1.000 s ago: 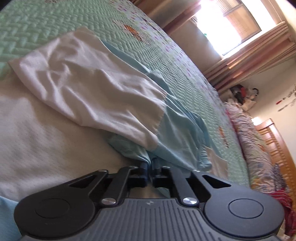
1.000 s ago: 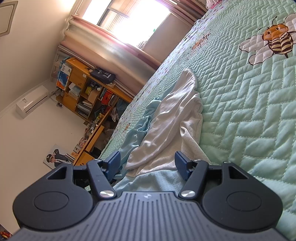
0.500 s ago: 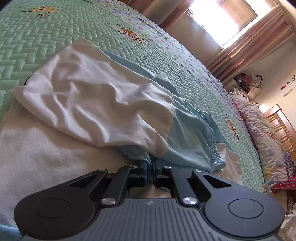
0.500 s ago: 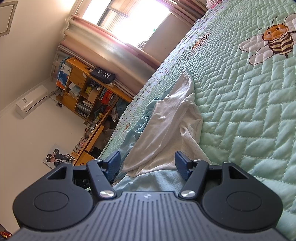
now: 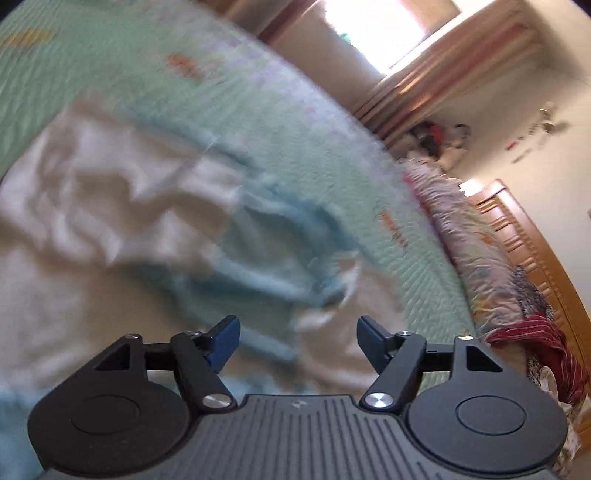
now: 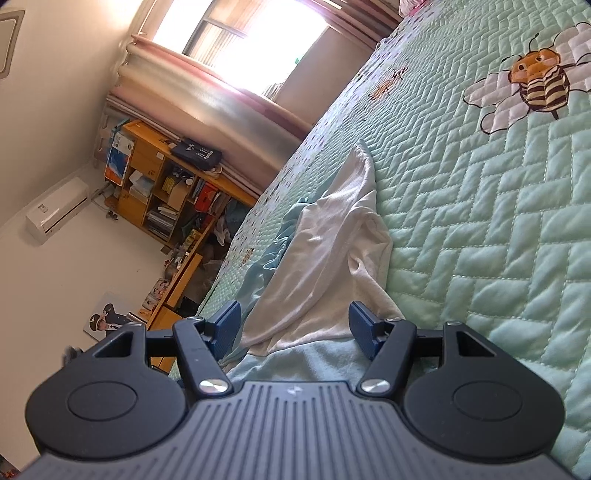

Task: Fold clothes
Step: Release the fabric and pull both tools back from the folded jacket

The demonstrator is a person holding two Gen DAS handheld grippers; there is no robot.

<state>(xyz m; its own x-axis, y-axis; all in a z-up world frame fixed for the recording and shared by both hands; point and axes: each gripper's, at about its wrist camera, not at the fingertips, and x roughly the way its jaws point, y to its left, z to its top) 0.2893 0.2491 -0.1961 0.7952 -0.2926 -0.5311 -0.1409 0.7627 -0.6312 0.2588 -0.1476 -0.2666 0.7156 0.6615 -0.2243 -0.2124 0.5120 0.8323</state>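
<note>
A white and light-blue garment point(image 5: 122, 206) lies crumpled on the green quilted bed point(image 5: 110, 66); the left wrist view is motion-blurred. Its light-blue part point(image 5: 266, 251) is bunched just beyond my left gripper point(image 5: 297, 338), which is open and empty above the cloth. In the right wrist view the same garment point(image 6: 332, 251) stretches away along the bed point(image 6: 498, 221). My right gripper point(image 6: 293, 330) is open, its blue pads either side of the white cloth, low over the garment's near end.
A floral pillow point(image 5: 480, 258) and a red striped cloth point(image 5: 532, 343) lie by the wooden headboard point(image 5: 535, 240). A wooden shelf unit point(image 6: 162, 184) stands beside the bed under the window point(image 6: 240, 33). A bee picture point(image 6: 535, 81) is on the quilt.
My left gripper has opened and let go of the light-blue cloth, and it is moving fast, blurring its view. The right gripper has stayed put and open.
</note>
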